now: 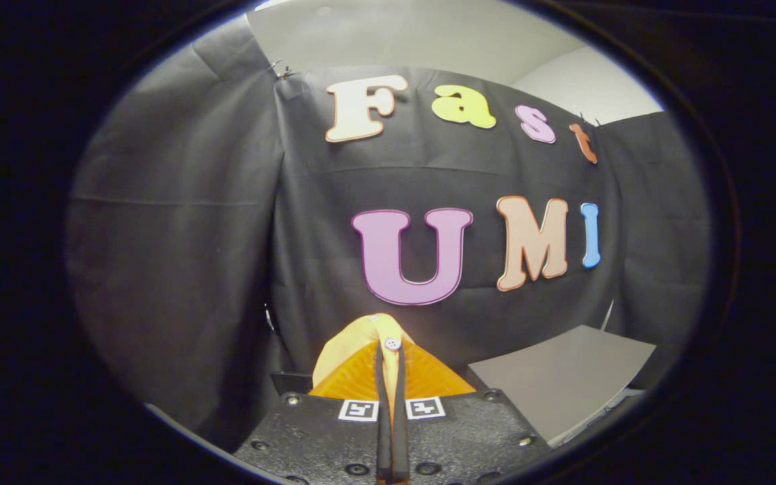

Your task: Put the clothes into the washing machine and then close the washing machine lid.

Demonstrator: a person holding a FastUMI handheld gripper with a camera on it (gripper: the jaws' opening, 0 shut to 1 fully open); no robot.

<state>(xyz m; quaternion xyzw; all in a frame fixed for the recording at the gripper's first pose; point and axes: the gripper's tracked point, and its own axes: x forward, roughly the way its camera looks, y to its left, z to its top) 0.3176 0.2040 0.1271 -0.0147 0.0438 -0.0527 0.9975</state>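
An orange garment (361,367) with 1 white button – bunched, pinched between the gripper (391,377) fingers, rising toward 12 o'clock.

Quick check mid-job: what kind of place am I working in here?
Likely a staged recording booth, not a laundry room: black cloth wall draped all round, a grey panel beyond the tongs, which are shut on an orange garment.

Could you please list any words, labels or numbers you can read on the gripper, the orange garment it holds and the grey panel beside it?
gripper: no words; its two square markers carry black-and-white patterns, not letters.
orange garment, clamped between the shut fingers: no print or label visible, only a white button.
grey panel: blank, nothing to read.
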